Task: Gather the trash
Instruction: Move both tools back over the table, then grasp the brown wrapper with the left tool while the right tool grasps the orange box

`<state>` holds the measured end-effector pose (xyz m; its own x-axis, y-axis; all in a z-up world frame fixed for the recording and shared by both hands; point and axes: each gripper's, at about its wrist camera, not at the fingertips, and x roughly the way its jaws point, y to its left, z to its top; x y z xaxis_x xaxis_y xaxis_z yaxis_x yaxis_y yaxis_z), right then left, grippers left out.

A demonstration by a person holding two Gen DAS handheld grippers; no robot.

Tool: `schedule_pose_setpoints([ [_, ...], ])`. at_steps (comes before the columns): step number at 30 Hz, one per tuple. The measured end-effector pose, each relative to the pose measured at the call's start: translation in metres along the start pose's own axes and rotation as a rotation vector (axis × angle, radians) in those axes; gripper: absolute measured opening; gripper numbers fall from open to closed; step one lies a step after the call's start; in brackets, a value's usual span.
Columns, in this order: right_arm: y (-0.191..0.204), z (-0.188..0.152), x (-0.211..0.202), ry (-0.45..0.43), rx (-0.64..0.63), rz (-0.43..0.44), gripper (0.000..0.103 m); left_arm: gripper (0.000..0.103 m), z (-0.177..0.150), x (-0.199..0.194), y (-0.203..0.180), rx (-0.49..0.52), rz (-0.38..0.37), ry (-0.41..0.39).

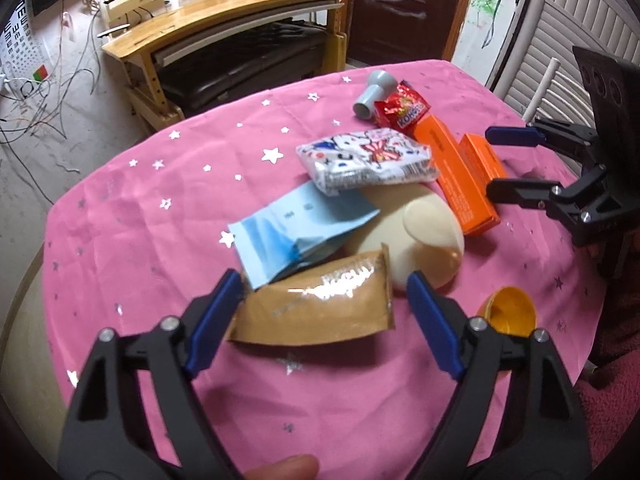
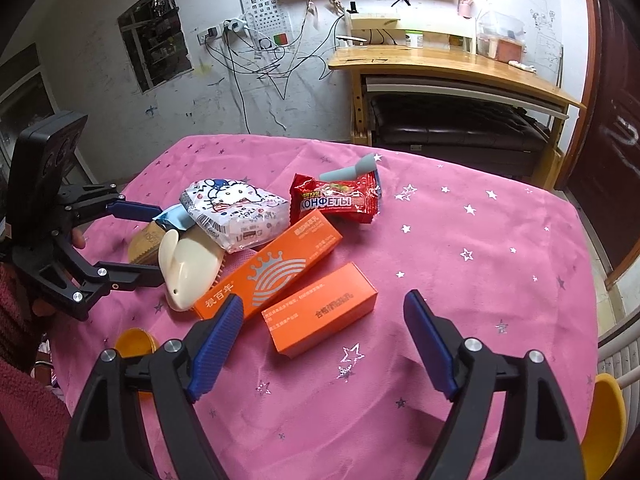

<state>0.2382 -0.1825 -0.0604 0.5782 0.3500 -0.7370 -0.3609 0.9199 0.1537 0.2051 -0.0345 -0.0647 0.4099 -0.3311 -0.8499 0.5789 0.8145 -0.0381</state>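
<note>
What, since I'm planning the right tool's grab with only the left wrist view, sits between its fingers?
Observer: Nothing is gripped. The short orange cardboard box lies framed between the fingers of the open right tool.
Operator: Is anything to that tool's right that I can't see?
Observer: Yes, a yellow plastic bowl sits low at the far right, past the edge of the pink star-print tablecloth.
</note>
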Motion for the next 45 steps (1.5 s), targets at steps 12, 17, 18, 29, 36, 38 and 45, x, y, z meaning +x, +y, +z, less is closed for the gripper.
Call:
schedule_pose_setpoints([
  [12,0.003,0.005,0.004,-0.006,-0.013,0.014,0.076,0.061,-0.007,-0.008,0.014,-0.083,0.010,-0.007],
  [17,0.004,0.006,0.004,-0.005,-0.014,0.039,0.065,0.044,-0.010,-0.009,0.015,-0.100,0.033,-0.018],
  [18,0.005,0.007,0.003,-0.006,-0.010,0.054,0.059,0.043,-0.010,-0.009,0.016,-0.107,0.029,-0.020],
  [29,0.003,0.005,-0.010,-0.030,0.012,0.021,0.028,0.022,-0.014,-0.016,0.018,-0.115,0.044,-0.051],
  [36,0.005,0.003,-0.013,-0.028,0.003,0.002,0.027,0.010,-0.014,-0.021,0.013,-0.114,0.062,-0.075],
  [38,0.003,0.003,-0.015,-0.039,0.018,0.010,0.026,0.010,-0.015,-0.024,0.012,-0.112,0.061,-0.083],
  [45,0.001,0.003,-0.026,-0.074,0.041,0.023,0.023,0.010,-0.019,-0.040,0.003,-0.095,0.075,-0.110],
])
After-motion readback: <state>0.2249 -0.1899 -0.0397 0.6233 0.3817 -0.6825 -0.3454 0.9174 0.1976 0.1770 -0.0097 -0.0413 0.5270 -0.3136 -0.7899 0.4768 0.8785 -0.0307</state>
